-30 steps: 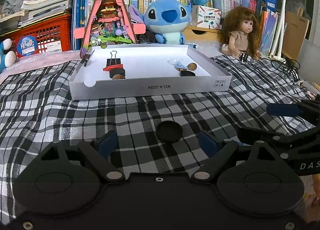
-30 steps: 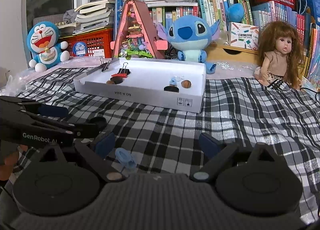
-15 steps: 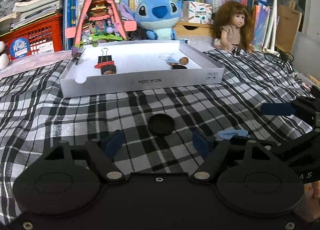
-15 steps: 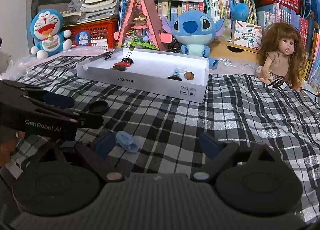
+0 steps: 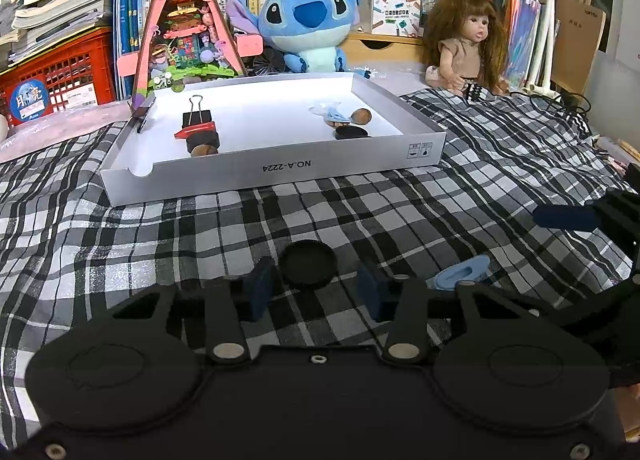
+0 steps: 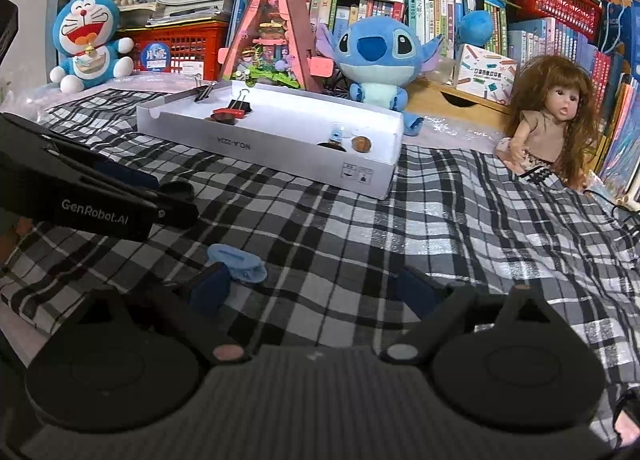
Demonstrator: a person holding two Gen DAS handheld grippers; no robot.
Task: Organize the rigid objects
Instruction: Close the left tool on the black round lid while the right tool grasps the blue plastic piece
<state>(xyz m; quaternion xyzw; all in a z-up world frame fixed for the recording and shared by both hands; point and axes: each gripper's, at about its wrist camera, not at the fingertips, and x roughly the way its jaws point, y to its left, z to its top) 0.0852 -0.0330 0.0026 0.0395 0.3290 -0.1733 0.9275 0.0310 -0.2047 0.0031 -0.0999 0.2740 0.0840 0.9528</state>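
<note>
A black round cap (image 5: 308,268) lies on the checked cloth, just at the tips of my left gripper (image 5: 315,290). Its jaws are closing around the cap; the left pad is at the cap's edge and the right pad still stands off it. A small light-blue shoe-like piece (image 6: 236,262) rests on the cloth beside the left finger of my right gripper (image 6: 312,290), which is open wide with only cloth between its fingers. The same blue piece (image 5: 460,276) shows at the right in the left wrist view. A white box (image 5: 272,172) lies farther back.
The white box (image 6: 280,152) holds a binder clip (image 5: 196,116), a red piece, brown nuts and a black cap. Behind it stand a Stitch plush (image 5: 308,20), a doll (image 6: 552,124), a pink triangular toy house, a Doraemon plush (image 6: 88,44), red crates and bookshelves.
My left gripper's fingers have drawn in from wide apart to just outside the black cap, which now sits closer to them. The blue piece has come out from beside my right gripper's left finger.
</note>
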